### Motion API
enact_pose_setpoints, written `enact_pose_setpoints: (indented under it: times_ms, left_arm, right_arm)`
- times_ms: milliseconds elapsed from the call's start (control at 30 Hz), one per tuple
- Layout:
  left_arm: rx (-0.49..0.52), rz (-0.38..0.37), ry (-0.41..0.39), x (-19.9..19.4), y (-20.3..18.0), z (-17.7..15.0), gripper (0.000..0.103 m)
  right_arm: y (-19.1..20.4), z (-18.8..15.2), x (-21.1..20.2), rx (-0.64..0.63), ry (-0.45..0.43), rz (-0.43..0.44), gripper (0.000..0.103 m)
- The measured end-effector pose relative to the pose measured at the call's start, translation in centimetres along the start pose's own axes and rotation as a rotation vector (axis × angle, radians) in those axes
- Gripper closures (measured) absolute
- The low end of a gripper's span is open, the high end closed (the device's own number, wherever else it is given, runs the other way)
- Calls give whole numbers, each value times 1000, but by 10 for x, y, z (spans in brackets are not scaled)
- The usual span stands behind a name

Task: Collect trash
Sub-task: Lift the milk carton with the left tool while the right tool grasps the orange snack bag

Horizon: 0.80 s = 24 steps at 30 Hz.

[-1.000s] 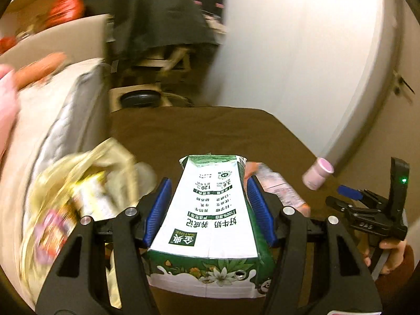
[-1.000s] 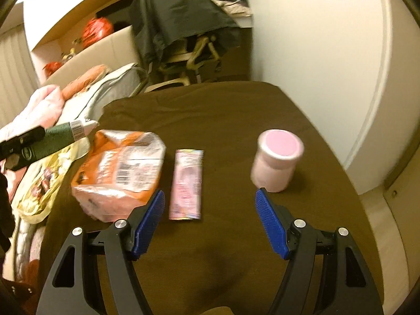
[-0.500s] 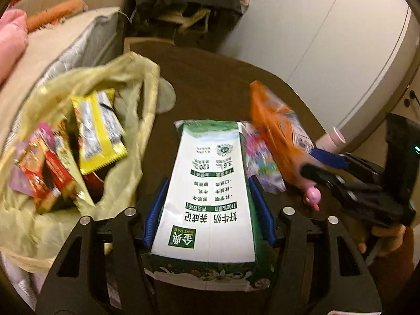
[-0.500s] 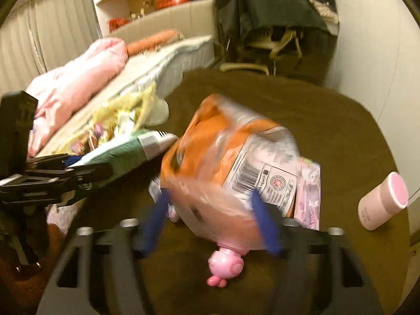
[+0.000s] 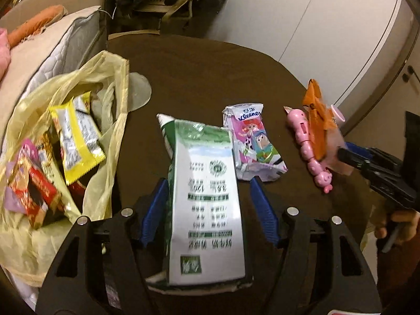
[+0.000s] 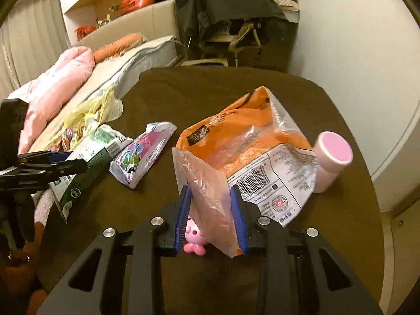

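My left gripper (image 5: 208, 211) is open, its jaws standing clear of a green-and-white milk carton (image 5: 207, 204) that lies between them on the brown table (image 5: 199, 73). The carton also shows in the right wrist view (image 6: 86, 162). My right gripper (image 6: 211, 218) is shut on the clear edge of an orange snack bag (image 6: 252, 152) and holds it up; the bag shows at right in the left wrist view (image 5: 320, 128). A yellow plastic bag (image 5: 39, 136) holding several wrappers lies open at the left.
A Kleenex tissue pack (image 5: 253, 144) lies mid-table. A pink pig toy (image 5: 309, 149) lies beside the orange bag, its end under my right gripper (image 6: 194, 244). A pink-lidded cup (image 6: 330, 160) stands at the right. A bed (image 6: 126, 60) borders the table's left side.
My left gripper opened and let go of the milk carton, which now rests on the table. My right gripper closed on the orange snack bag and lifted it.
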<state>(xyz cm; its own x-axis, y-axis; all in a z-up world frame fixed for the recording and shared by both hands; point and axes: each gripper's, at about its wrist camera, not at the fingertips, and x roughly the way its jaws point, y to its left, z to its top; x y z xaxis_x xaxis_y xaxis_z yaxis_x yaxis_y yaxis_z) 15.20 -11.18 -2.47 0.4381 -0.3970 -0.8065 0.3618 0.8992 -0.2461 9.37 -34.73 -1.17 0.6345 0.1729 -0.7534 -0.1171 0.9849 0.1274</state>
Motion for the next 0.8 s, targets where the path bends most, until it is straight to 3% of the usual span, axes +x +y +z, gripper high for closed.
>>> enact_pose_setpoints:
  times_ms: [100, 167, 300, 367, 467, 600, 733, 767, 800]
  left_arm:
    - [30, 32, 6, 7, -4, 9, 42]
    - [42, 50, 19, 13, -6, 13, 42]
    - [25, 81, 46, 19, -3, 17, 48]
    - [10, 80, 56, 20, 1, 18, 49]
    - [4, 66, 65, 20, 3, 18, 49]
    - [2, 71, 75, 20, -1, 18, 49]
    - [-1, 76, 80, 20, -1, 19, 49]
    - [-3, 73, 84, 19, -1, 18, 49]
    - [-1, 69, 85, 19, 0, 19, 49]
  right_arm:
    - [-11, -2, -13, 12, -56, 9, 47]
    - [-14, -2, -19, 0, -71, 12, 42]
    - [-29, -3, -19, 68, -82, -31, 42]
    - [-45, -4, -13, 175, -77, -12, 42]
    - [-46, 0, -6, 221, -89, 17, 42]
    - [-11, 15, 1, 95, -111, 60, 42]
    - [18, 22, 23, -38, -59, 14, 43]
    - [21, 21, 30, -55, -41, -14, 45]
    - [23, 19, 35, -67, -30, -34, 54]
